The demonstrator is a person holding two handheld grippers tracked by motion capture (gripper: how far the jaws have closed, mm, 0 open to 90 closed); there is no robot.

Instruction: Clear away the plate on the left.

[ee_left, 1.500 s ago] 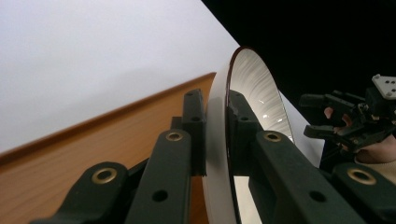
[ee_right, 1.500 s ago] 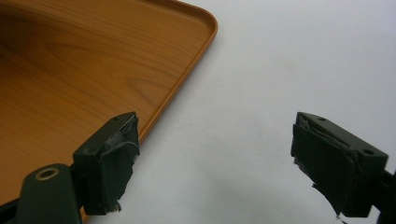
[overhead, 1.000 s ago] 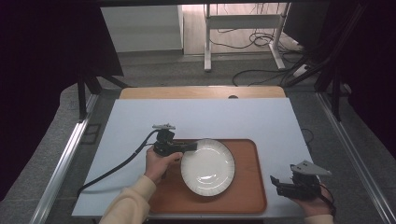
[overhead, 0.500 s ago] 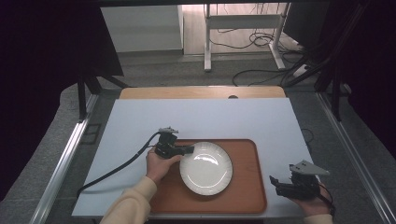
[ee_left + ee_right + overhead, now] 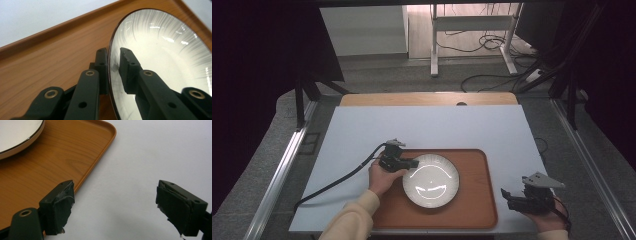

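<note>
Plate (image 5: 430, 180), white with a dark edge, lies flat on my wooden tray (image 5: 477, 200), toward its left half. My left gripper (image 5: 113, 58) has its 2 jaws astride the plate's left rim, 1 outside and 1 inside; they have just been opening slightly, and I cannot tell whether the pads still press. My right gripper (image 5: 115, 202) hangs with jaws wide apart over the white table (image 5: 437, 125) beside the tray's corner, the plate cut off at that view's edge.
</note>
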